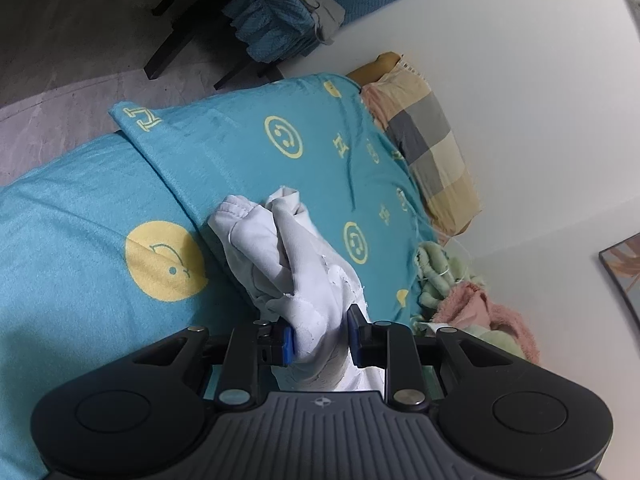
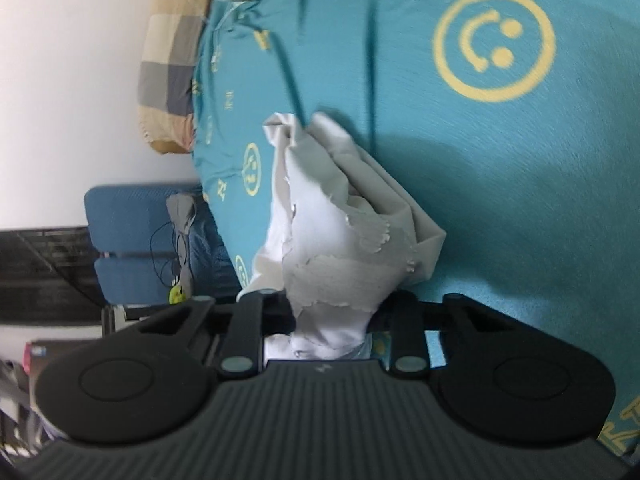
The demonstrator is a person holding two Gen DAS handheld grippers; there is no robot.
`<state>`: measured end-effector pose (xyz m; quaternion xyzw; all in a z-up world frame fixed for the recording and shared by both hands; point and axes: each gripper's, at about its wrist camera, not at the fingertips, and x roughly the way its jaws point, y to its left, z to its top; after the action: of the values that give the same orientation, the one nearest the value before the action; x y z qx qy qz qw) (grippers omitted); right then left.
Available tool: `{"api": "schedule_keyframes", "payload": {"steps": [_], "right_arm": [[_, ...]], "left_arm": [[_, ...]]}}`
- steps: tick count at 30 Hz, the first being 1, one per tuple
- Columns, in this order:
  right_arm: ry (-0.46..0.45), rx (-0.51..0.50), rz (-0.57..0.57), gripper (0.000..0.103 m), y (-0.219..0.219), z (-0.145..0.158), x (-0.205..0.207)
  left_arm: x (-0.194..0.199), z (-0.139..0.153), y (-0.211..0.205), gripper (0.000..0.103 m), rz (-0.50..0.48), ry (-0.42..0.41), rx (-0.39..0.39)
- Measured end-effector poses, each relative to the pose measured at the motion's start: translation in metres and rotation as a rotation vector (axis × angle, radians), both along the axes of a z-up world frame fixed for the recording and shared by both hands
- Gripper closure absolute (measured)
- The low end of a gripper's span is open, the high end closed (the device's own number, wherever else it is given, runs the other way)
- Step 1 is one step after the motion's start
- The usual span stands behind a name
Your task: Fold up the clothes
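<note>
A white garment (image 1: 288, 252) with a cracked print hangs bunched above the teal bedspread (image 1: 80, 208). My left gripper (image 1: 322, 338) is shut on one part of it, the cloth squeezed between the blue pads (image 1: 289, 343). In the right wrist view the same white garment (image 2: 332, 216) hangs crumpled, and my right gripper (image 2: 332, 316) is shut on another part of it. The right fingertips are hidden by the cloth. The garment's lower end rests near the teal bedspread (image 2: 520, 200).
A checked pillow (image 1: 428, 140) lies by the white wall (image 1: 520, 60). A green and pink knitted heap (image 1: 460, 292) lies at the bed's edge. A blue chair (image 1: 280, 20) with draped cloth stands past the bed, also in the right wrist view (image 2: 132, 240).
</note>
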<state>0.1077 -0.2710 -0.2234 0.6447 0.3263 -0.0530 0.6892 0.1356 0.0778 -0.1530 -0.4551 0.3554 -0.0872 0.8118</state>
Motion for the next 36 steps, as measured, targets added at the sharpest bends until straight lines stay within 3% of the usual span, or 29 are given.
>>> {"api": "schedule_keyframes", "payload": {"steps": [6,10,16,24,29,33,36], "right_arm": [[-0.074,-0.031,-0.006,0.078,0.008,0.035,-0.035],[-0.113,-0.030,-0.016,0.078,0.004,0.057,-0.064],[-0.151,-0.027,-0.051,0.078,-0.029,0.101,-0.090],[-0.234,-0.052,-0.155,0.078,-0.140,0.171,-0.090],[-0.287,-0.172,-0.202,0.078,-0.236,0.237,-0.067],[-0.350,-0.260,-0.252,0.077,-0.310,0.290,-0.050],[-0.397,-0.340,-0.295,0.077,-0.355,0.317,-0.044]], "left_arm": [[-0.028,0.044,0.001,0.077,-0.026,-0.046,-0.003],[-0.046,0.073,-0.005,0.077,-0.056,-0.022,-0.011],[-0.043,0.126,-0.048,0.077,-0.126,-0.009,0.010],[0.019,0.195,-0.186,0.077,-0.286,-0.033,-0.012],[0.075,0.238,-0.293,0.077,-0.386,-0.034,-0.092],[0.106,0.267,-0.373,0.077,-0.432,-0.077,-0.172],[0.122,0.277,-0.427,0.077,-0.489,-0.126,-0.191]]}}
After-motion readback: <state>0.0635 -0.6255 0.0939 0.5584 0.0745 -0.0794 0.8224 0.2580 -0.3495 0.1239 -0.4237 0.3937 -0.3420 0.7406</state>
